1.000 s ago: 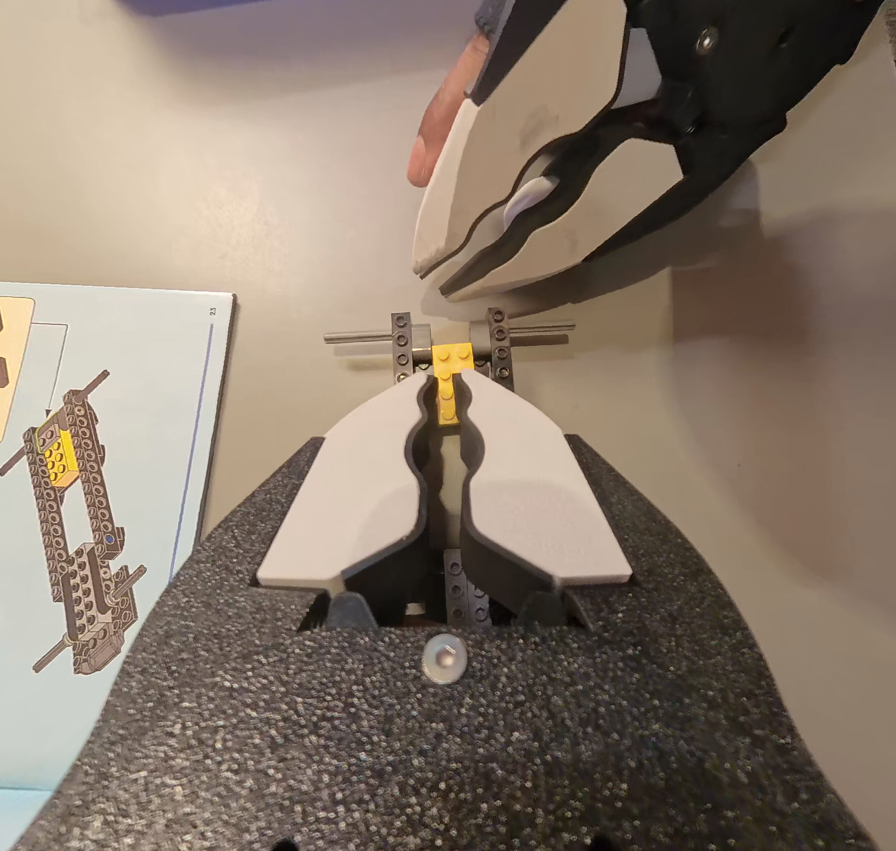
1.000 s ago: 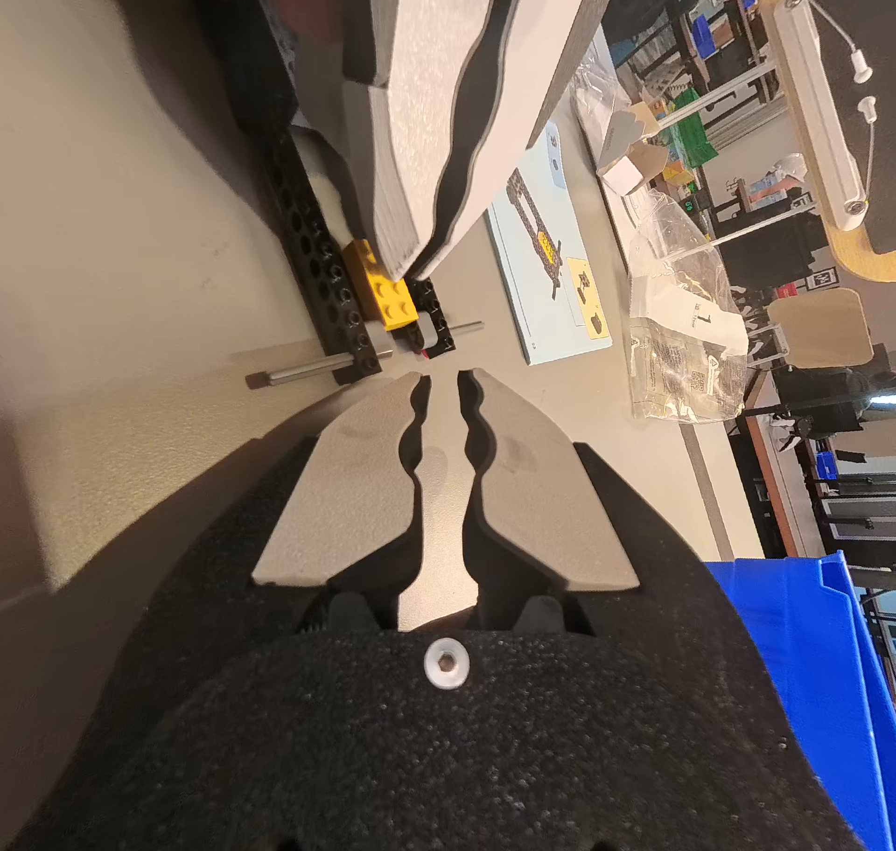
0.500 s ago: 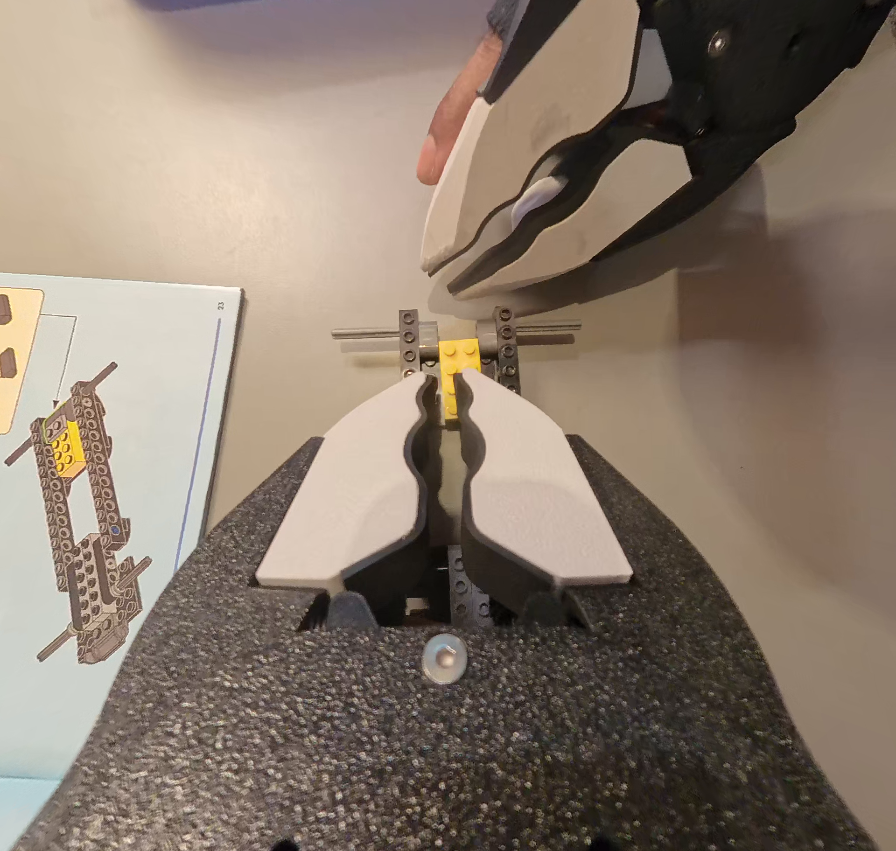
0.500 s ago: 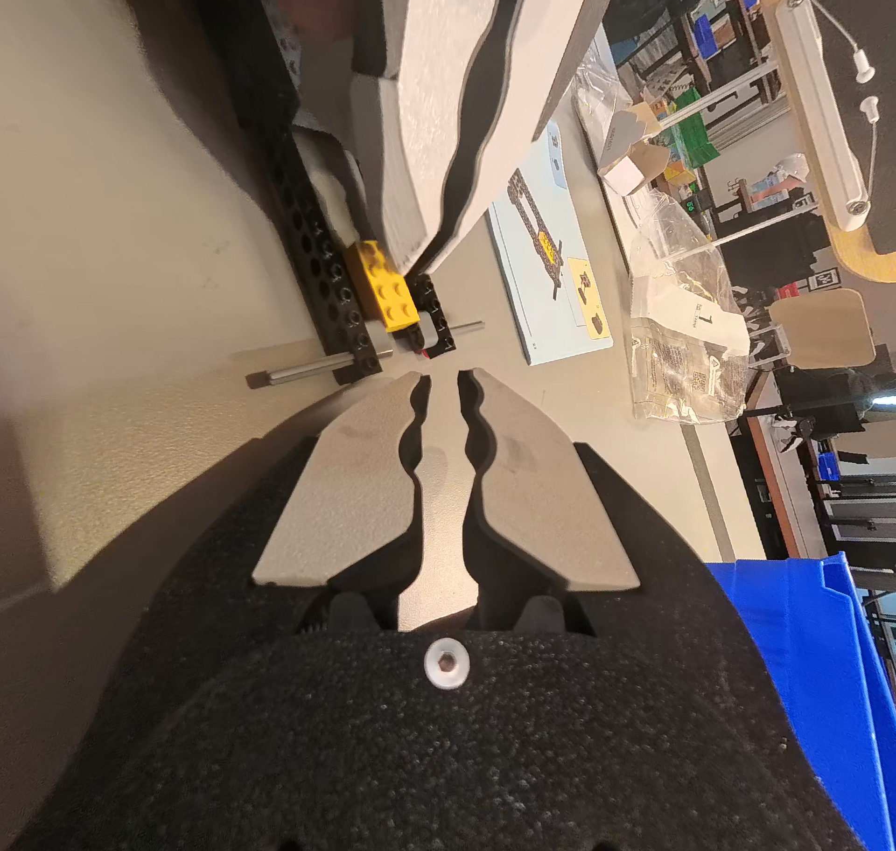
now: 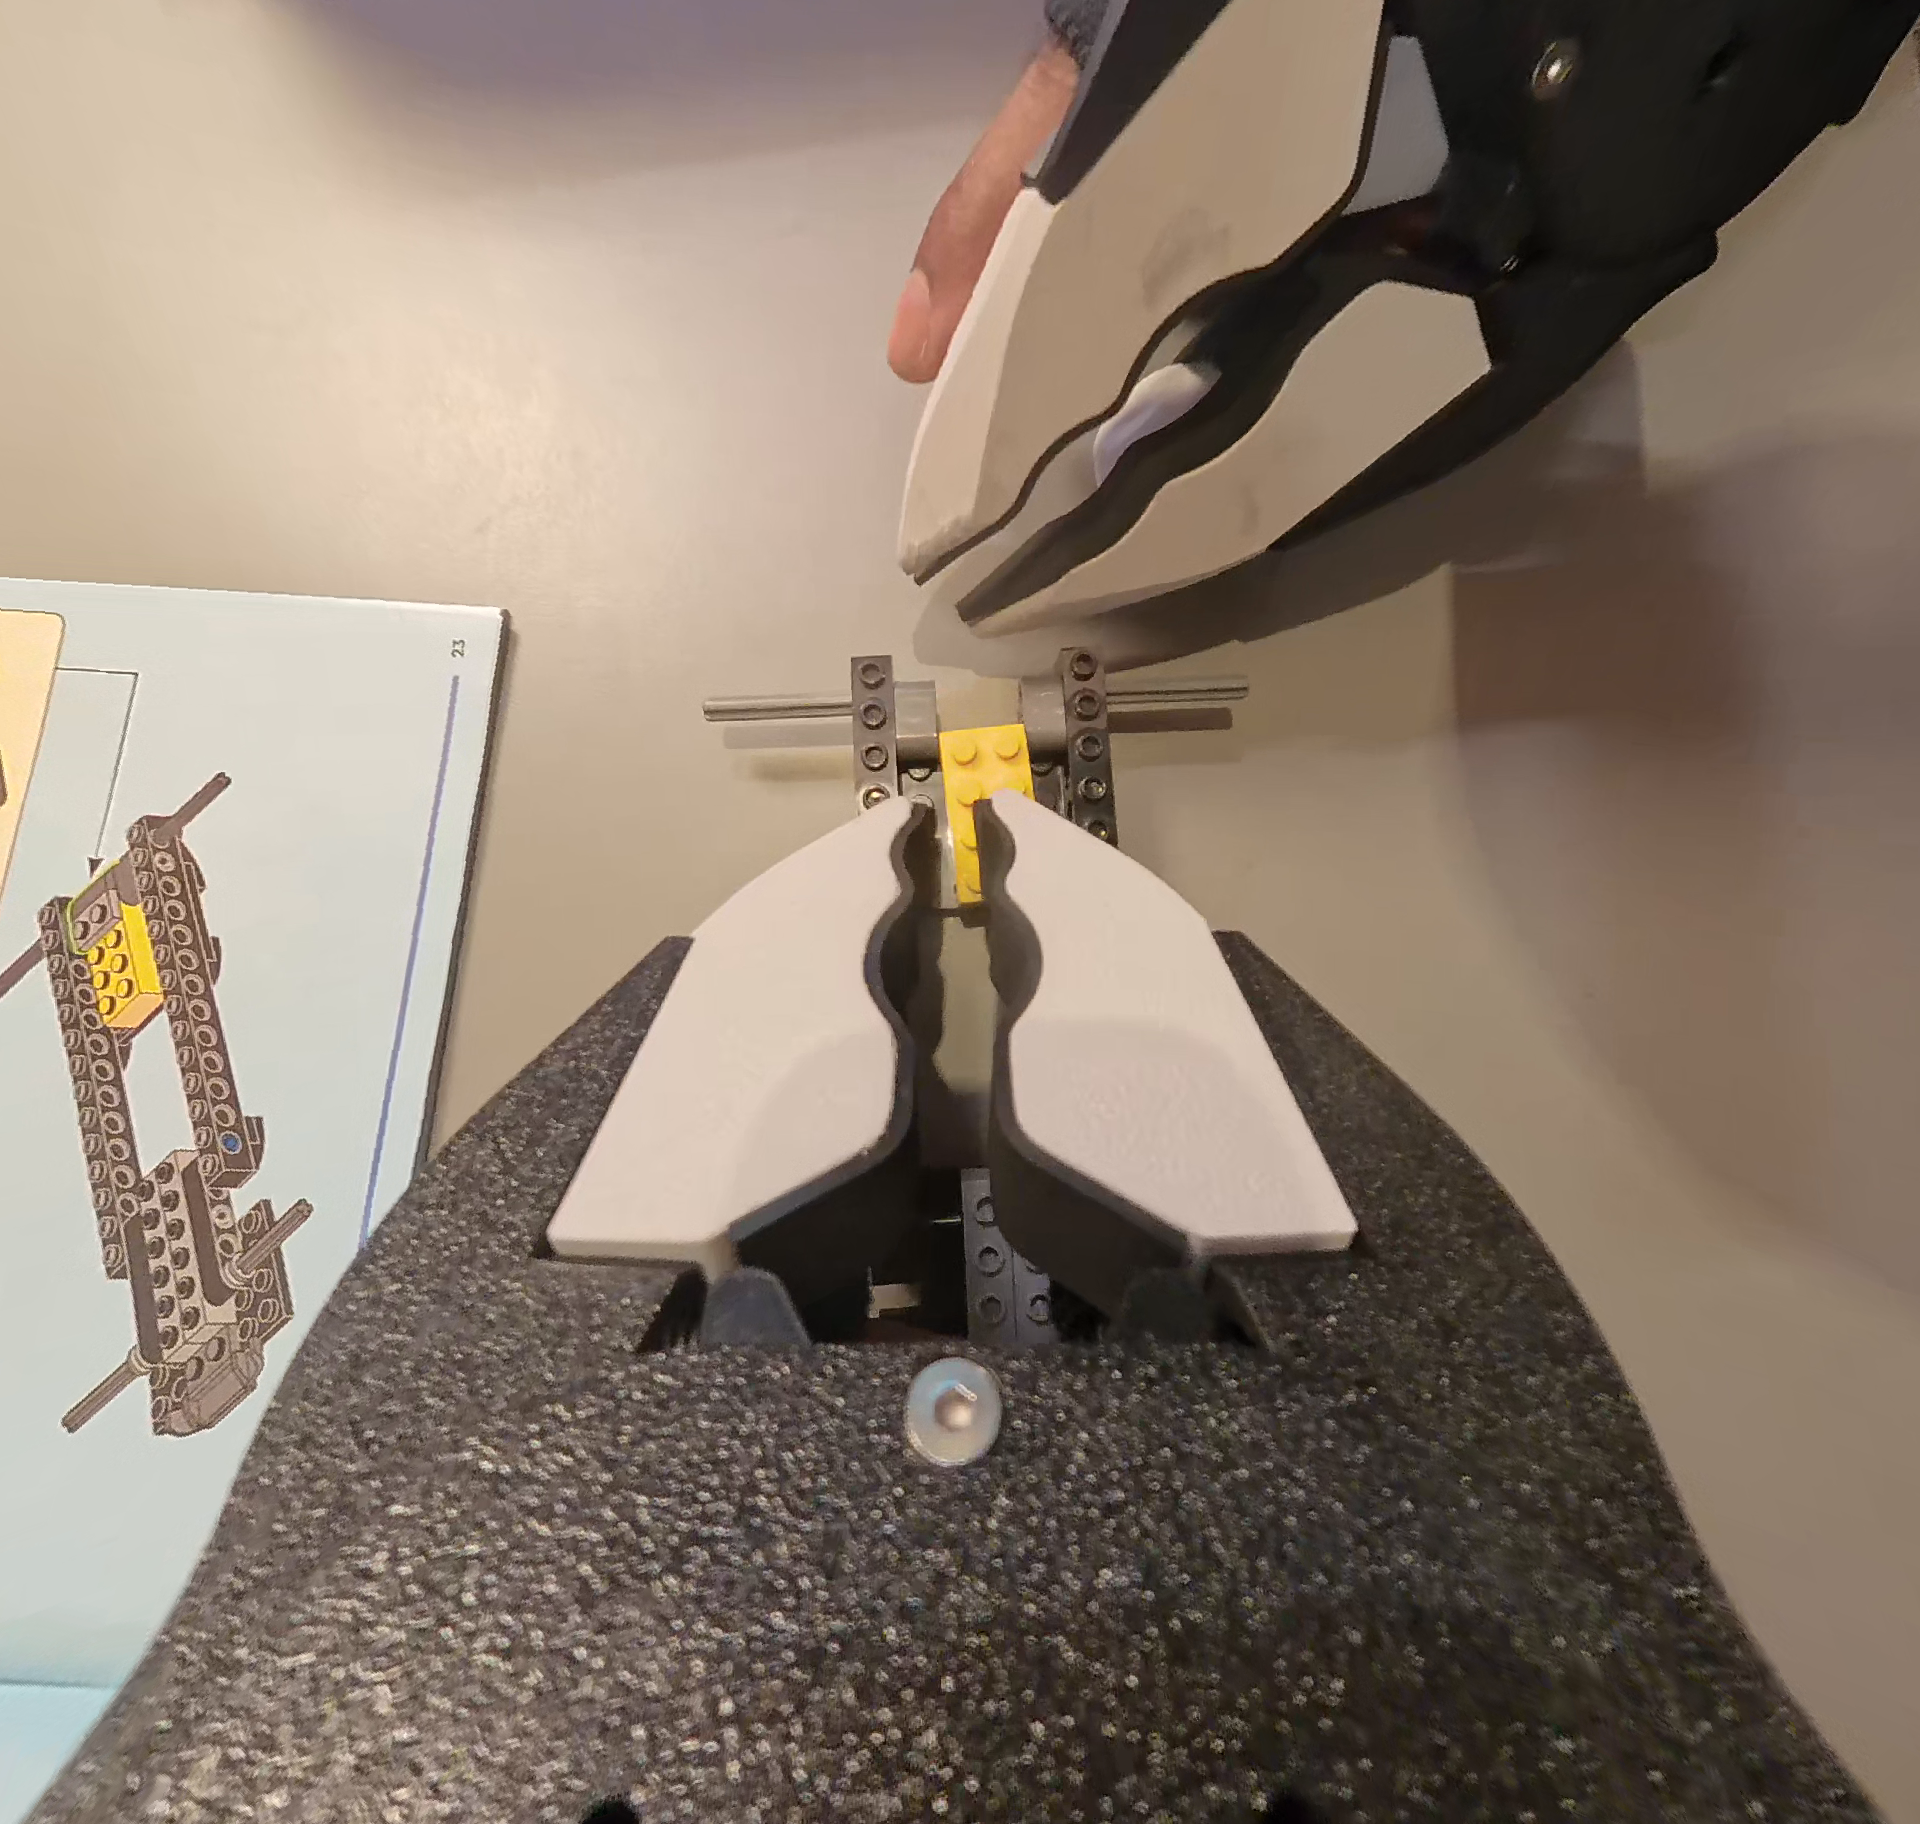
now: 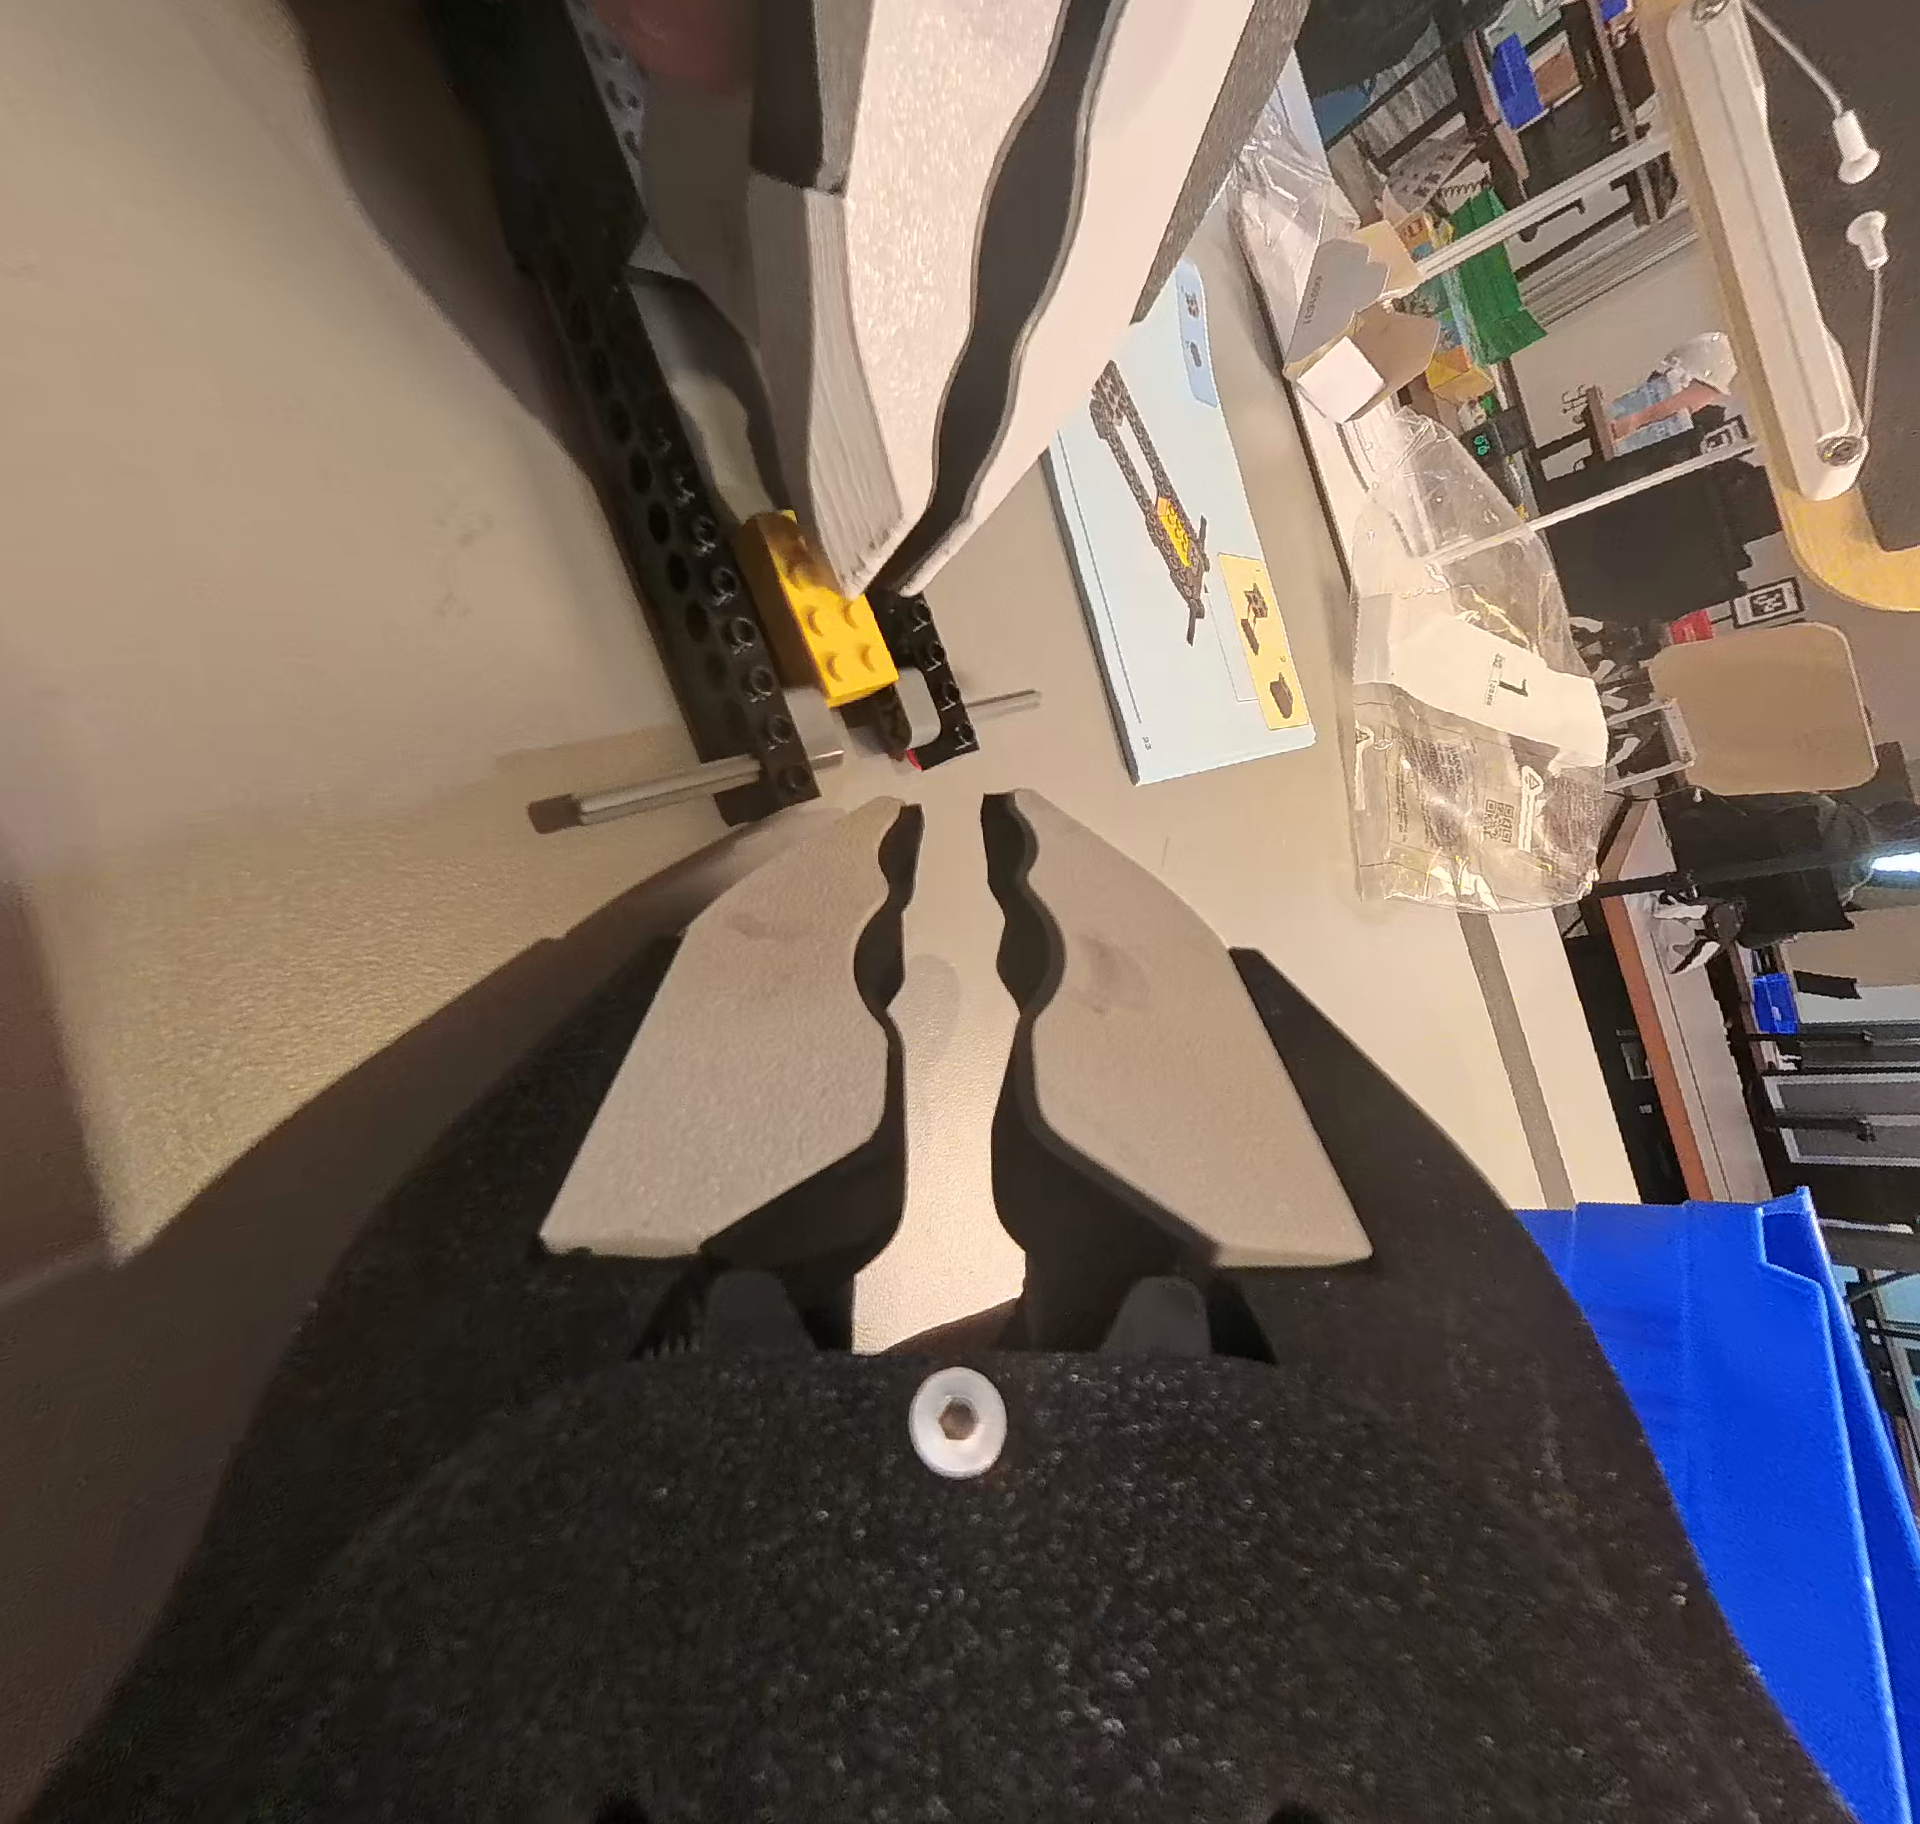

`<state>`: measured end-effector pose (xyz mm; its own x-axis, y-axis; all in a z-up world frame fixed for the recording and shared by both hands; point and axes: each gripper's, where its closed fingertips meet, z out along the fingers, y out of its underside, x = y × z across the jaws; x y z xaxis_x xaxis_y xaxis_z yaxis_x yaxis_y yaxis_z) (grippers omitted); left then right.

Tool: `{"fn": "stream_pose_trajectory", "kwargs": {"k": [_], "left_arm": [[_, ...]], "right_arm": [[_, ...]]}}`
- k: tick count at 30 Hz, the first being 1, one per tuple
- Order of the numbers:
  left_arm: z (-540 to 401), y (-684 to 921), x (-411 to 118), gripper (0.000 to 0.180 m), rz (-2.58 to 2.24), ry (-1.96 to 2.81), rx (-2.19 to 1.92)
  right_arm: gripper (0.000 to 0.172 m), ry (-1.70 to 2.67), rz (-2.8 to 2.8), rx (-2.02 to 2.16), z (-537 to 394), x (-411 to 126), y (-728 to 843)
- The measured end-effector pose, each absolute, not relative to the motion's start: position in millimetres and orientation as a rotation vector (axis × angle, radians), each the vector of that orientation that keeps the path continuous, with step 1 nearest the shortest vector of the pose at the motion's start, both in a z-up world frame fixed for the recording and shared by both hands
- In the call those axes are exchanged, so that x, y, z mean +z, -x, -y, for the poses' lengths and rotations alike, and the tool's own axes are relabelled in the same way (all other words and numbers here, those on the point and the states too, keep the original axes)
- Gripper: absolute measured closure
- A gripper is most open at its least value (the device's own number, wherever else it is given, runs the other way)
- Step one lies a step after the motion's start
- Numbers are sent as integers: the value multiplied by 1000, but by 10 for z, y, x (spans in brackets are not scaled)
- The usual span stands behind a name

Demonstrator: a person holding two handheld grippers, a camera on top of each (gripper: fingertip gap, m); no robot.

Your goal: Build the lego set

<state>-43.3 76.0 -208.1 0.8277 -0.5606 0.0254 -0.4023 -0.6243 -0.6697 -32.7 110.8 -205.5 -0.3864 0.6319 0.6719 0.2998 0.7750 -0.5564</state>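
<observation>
A studded yellow plastic brick (image 5: 982, 766) sits between black perforated plastic beams (image 6: 686, 569); pale-blue paper instruction booklet (image 5: 260, 839), blue plastic bin (image 6: 1725, 1442), beige tabletop (image 5: 416, 320).

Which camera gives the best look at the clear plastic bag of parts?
The right wrist view: the plastic bag lies in plain sight on the table, past the booklet. The left wrist view does not show it at all; there you see only the booklet, the brick model and both grippers.
</observation>
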Motion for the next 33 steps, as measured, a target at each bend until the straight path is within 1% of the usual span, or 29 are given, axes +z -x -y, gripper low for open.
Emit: {"fn": "stream_pose_trajectory", "kwargs": {"k": [11,17,24,33], "left_arm": [[-751,403,-2017,172,-712,2299,-317],[-723,363,-2082,164,-758,2332,-294],[-755,380,-2088,171,-757,2336,-288],[-760,375,-2089,172,-776,2327,-303]], "right_arm": [[159,698,1992,426,-1109,-2055,326],[159,696,1993,425,-1108,-2055,325],[159,693,1993,421,-1109,-2054,324],[159,689,1995,418,-1111,-2055,324]]}}
